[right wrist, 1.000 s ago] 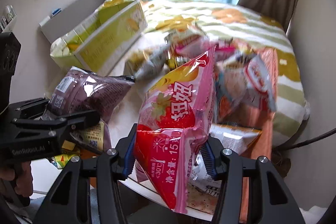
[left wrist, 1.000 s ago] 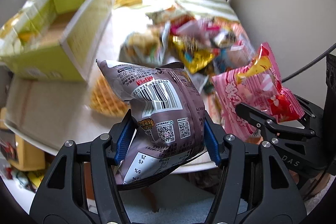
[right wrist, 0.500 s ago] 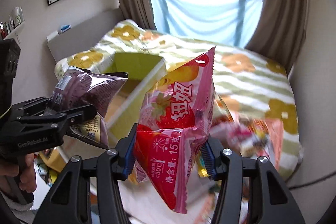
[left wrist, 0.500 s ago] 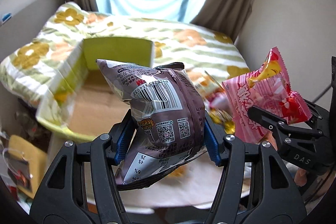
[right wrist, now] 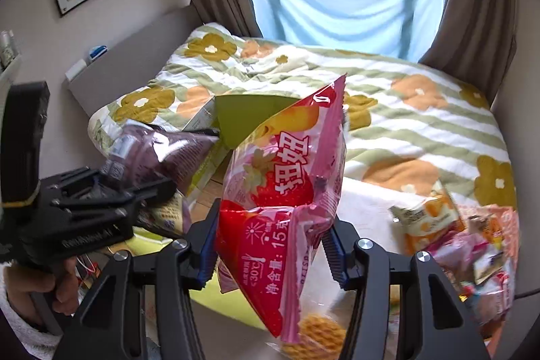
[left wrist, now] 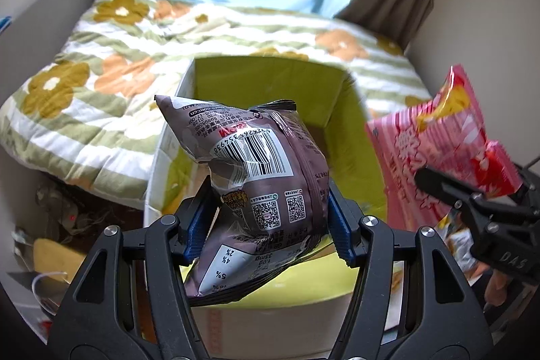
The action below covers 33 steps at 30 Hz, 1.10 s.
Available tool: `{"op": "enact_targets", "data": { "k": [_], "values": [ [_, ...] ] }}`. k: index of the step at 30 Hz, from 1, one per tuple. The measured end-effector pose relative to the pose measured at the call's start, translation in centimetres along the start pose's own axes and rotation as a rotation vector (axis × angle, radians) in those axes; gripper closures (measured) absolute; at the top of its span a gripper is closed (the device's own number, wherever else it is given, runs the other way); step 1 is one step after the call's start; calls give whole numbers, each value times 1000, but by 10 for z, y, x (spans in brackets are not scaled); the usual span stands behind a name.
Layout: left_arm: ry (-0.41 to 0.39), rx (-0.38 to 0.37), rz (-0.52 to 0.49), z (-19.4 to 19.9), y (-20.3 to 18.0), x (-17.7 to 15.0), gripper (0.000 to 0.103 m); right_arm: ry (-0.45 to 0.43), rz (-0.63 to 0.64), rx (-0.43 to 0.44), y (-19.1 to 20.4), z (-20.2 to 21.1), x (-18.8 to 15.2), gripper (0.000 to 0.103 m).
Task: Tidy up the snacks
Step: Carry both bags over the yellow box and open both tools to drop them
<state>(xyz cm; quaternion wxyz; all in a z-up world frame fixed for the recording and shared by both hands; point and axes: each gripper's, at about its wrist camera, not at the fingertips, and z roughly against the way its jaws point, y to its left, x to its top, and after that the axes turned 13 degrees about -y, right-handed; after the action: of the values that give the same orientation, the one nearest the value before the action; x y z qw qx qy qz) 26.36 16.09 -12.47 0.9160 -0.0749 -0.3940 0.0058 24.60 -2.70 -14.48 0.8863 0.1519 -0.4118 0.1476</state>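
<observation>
My left gripper [left wrist: 266, 225] is shut on a brown snack bag [left wrist: 260, 177] with a barcode and holds it over the open green cardboard box [left wrist: 270, 73]. My right gripper [right wrist: 270, 245] is shut on a pink strawberry snack bag [right wrist: 287, 191], held just right of the box. In the left wrist view the pink bag [left wrist: 435, 150] and right gripper [left wrist: 479, 208] show at the right. In the right wrist view the brown bag [right wrist: 162, 154] and left gripper [right wrist: 84, 208] show at the left, with the box [right wrist: 249, 117] behind.
A pile of loose snack packets [right wrist: 465, 235] lies on the table at the right. A bed with a flowered striped quilt [left wrist: 101, 83] stands behind the box. Clutter [left wrist: 50, 225] lies on the floor at the left.
Both grippers have swung left, away from the snack pile and over to the green box, each still holding its bag. The box now sits directly under the brown bag.
</observation>
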Motion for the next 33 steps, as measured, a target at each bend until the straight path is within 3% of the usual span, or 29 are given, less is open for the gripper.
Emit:
{"op": "enact_targets", "data": {
  "k": [7,8,10,11,17,21,28,30,31,32,33],
  "values": [
    [113,-58,-81,-43,20,-17,43,59,-80,-49,14,-34,3,54],
    [114,-70,-99,-45,20,-18,39,68,-82,-55,16,-36,3,54],
    [101,-81,-130,-44,20,-18,18,81,-85,-55,17,-40,3,54],
    [91,-77,-141,-43,20,-17,0,84,-85,-57,16,-41,4,54],
    [60,-48,-191,-29,24,-16,0,111,-75,-87,14,-42,1,54],
    [35,11,-221,-15,30,-21,0,143,-63,-107,14,-46,-11,53],
    [8,37,-110,9,53,-31,0,163,-69,-104,22,-53,-25,51],
    [-2,43,-91,13,55,-33,0,168,-59,-95,24,-56,-26,43],
    [-10,46,-81,14,56,-33,0,166,-57,-84,26,-57,-27,31],
    [-19,46,-72,16,58,-34,0,157,-62,-80,28,-56,-28,11],
    [-24,48,-69,19,57,-36,0,150,-71,-74,27,-56,-29,1]
  ]
}}
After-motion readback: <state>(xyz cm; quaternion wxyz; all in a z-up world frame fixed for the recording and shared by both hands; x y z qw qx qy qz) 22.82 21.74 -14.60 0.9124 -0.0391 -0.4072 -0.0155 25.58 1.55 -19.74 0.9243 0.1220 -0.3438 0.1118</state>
